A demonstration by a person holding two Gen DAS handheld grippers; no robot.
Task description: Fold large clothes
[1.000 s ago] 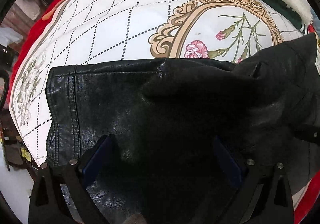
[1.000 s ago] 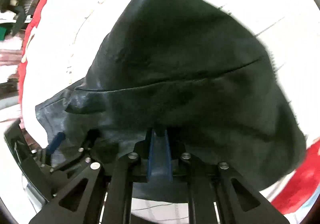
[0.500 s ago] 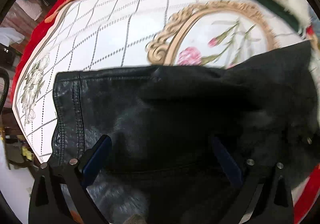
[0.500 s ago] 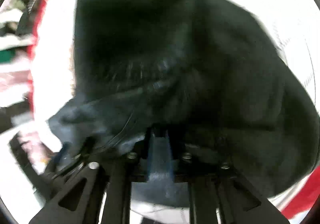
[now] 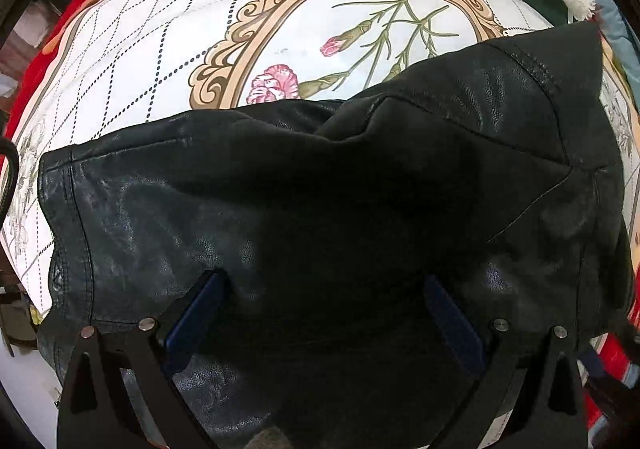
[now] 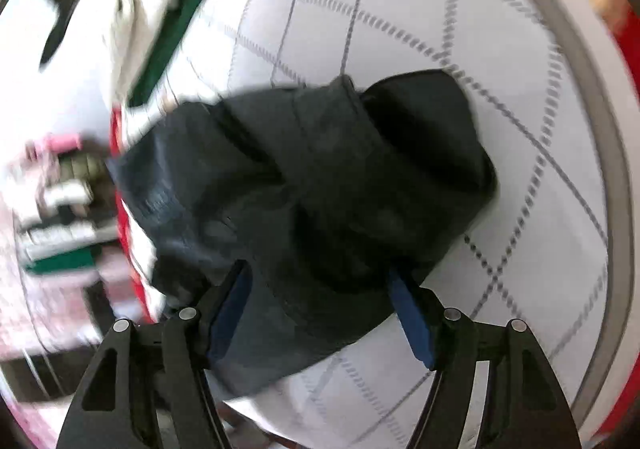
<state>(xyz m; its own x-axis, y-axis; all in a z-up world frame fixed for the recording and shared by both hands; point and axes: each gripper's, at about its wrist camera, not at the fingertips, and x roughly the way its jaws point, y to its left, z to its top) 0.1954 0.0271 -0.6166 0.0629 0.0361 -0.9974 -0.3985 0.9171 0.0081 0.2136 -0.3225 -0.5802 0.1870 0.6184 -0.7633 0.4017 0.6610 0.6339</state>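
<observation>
Swinging off w/ R gripper (image 6: pixel 320 289) vs a sec ago: then clamped on jacket (image 5: pixel 320 229), now jaws opening, jacket edge lying loose btwn pads, not pinched. Hovering L gripper (image 5: pixel 324 289) straight down over jacket, jaws wide, holding nothing. Lying bunched on cloth (image 5: pixel 160 49), one flap folded over at right, corner sticking up. Judging fold as partway: one side brought in, lumpy. Remaining: flattening, more folds, squaring up.
</observation>
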